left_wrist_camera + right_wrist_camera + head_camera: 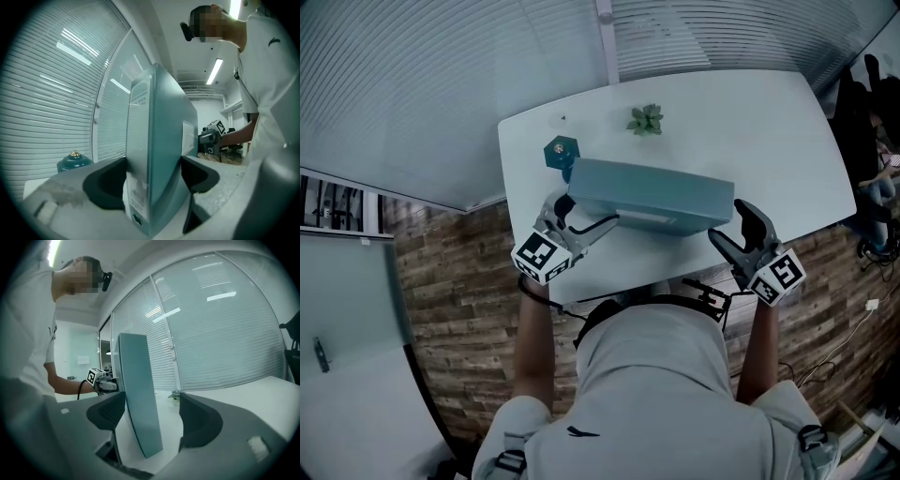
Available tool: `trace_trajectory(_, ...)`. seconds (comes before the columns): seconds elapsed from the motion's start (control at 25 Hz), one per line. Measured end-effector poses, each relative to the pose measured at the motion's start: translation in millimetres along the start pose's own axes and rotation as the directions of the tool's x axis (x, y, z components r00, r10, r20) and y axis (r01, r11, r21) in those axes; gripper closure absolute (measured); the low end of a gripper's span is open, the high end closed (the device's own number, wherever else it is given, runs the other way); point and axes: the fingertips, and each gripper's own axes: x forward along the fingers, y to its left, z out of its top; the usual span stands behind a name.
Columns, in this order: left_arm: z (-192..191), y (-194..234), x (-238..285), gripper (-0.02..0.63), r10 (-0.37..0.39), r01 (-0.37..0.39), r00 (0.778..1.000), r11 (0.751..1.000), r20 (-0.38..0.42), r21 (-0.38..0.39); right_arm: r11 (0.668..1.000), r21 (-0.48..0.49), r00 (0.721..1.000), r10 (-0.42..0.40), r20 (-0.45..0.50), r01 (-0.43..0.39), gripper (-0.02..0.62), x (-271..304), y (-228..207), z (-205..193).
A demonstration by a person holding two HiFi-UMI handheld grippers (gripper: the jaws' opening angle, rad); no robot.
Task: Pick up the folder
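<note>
Folder stands on its long edge near the front of the counter, and its long axis runs straight across from one gripper to the other. Whether it rests on the counter or hangs just clear of it, I cannot tell from here.

Left gripper is at the left end. Its own view shows the jaws spread wide, one on each broad face of the folder and pressing on it. That end is gripped.

Right gripper is at the other end with its jaws apart. The folder's end pokes in between them. It sits just beside the jaw on the person's side, and a clear gap separates it from the far jaw, so nothing is held there.

Here is what matters for the next move. The folder's end already lies inside the right jaws but off centre, and its faces line up with the gap. By my judgement the right gripper is the one with work left. It needs a small sideways shift to centre, then a squeeze across the thin dimension, and both ends can rise together. Lifting on the left grip alone would likely let the long body sag or twist.
</note>
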Motion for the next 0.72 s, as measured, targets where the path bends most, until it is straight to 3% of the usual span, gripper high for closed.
trace_trajectory(0.12, 0, 0, 0, 0.218, 0.004, -0.004, 1.0, 1.0, 0.006, -0.003, 1.0, 0.001, 0.999, 0.025, -0.02, -0.025, 0.224, 4, 7, -5)
trace_trajectory(0.6, -1, -1, 0, 0.221, 0.001, -0.001, 1.0, 1.0, 0.004, -0.009, 0.991, -0.018, 0.991, 0.134, 0.021, -0.134, 0.216, 57, 31, 12)
trace_trajectory(0.72, 0, -2, -1, 0.221, 0.002, -0.002, 1.0, 1.0, 0.003, -0.012, 0.991, -0.046, 0.992, 0.129, 0.007, -0.129, 0.189, 73, 39, 12)
